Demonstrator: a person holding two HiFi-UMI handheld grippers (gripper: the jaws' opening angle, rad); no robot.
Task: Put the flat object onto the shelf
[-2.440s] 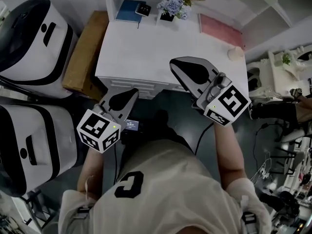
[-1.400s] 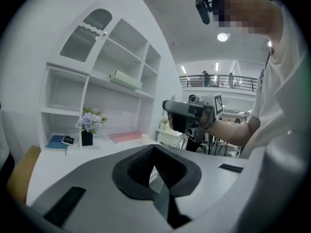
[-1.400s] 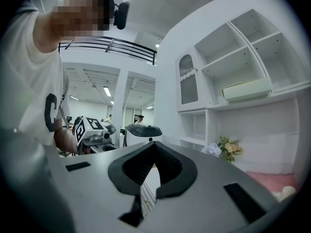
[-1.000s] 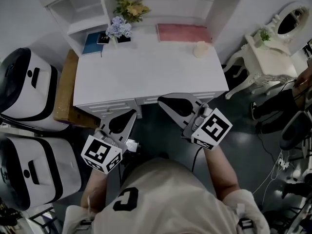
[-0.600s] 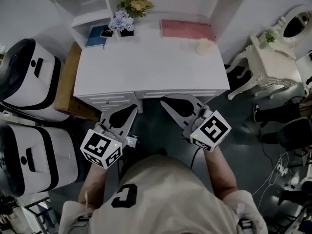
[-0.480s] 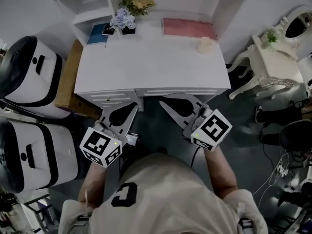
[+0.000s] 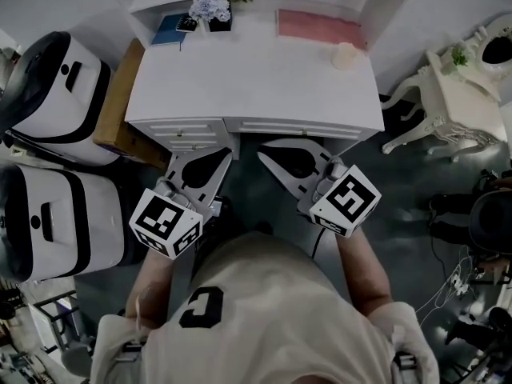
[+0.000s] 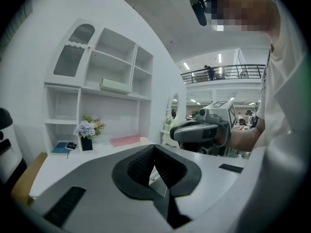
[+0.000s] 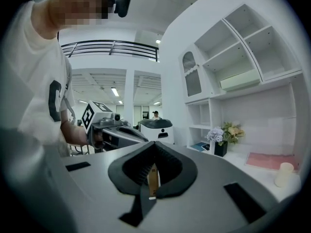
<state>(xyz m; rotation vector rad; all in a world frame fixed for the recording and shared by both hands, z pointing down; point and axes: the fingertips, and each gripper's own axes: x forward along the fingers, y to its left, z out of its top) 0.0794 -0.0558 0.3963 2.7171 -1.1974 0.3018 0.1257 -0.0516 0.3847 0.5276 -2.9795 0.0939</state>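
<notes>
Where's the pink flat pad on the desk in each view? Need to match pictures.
Head view: pink flat pad at top, right of centre, at the back of the desk.
Left gripper view: pad left of centre, just below mid-height.
Right gripper view: pad at lower right.
Shared landmark: the flower vase, on the desk on the pad's left in all three.

Pink flat object, white desk

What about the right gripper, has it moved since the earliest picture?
Yes. In the head view the right gripper has drawn back toward the person: its tips lay over the white desk, now they sit short of its front edge.
</notes>
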